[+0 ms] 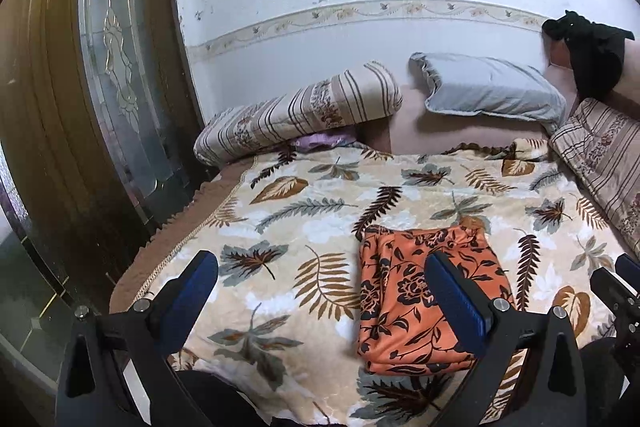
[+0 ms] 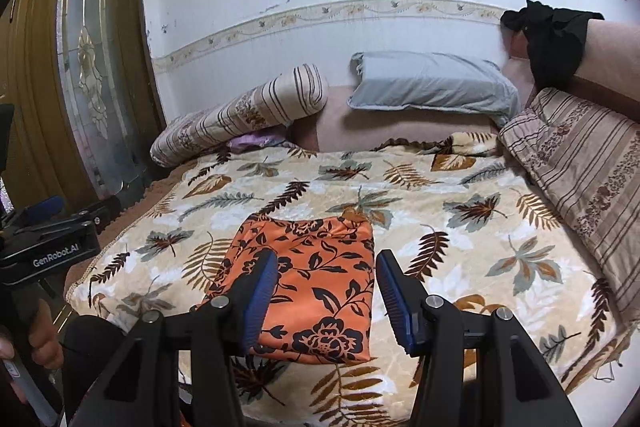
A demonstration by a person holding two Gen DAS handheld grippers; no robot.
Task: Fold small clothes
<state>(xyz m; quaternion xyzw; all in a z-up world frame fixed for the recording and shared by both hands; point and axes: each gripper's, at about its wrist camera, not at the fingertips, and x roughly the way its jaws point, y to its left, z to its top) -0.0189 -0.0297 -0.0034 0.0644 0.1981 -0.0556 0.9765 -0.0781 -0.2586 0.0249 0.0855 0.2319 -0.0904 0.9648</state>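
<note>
A folded orange cloth with a black flower print (image 2: 320, 247) lies flat on the leaf-patterned blanket (image 2: 460, 247), near the bed's front edge. My right gripper (image 2: 328, 293) hovers above the cloth's near half, open, its blue pads apart and nothing pinched between them. In the left wrist view the same cloth (image 1: 392, 307) lies right of centre. My left gripper (image 1: 326, 285) is wide open over the bare blanket (image 1: 280, 227) just left of the cloth, holding nothing. Its right finger (image 1: 452, 291) overlaps the cloth in the picture. The left gripper (image 2: 48, 227) also shows at the left edge, held by a person's hand (image 2: 44, 343).
A striped bolster (image 2: 240, 115) and a grey pillow (image 2: 432, 83) lie at the head of the bed. A striped cushion (image 2: 580, 179) runs along the right side. A black garment (image 2: 556, 39) hangs over the padded edge at the far right. A wooden door with glass (image 1: 100, 87) stands to the left.
</note>
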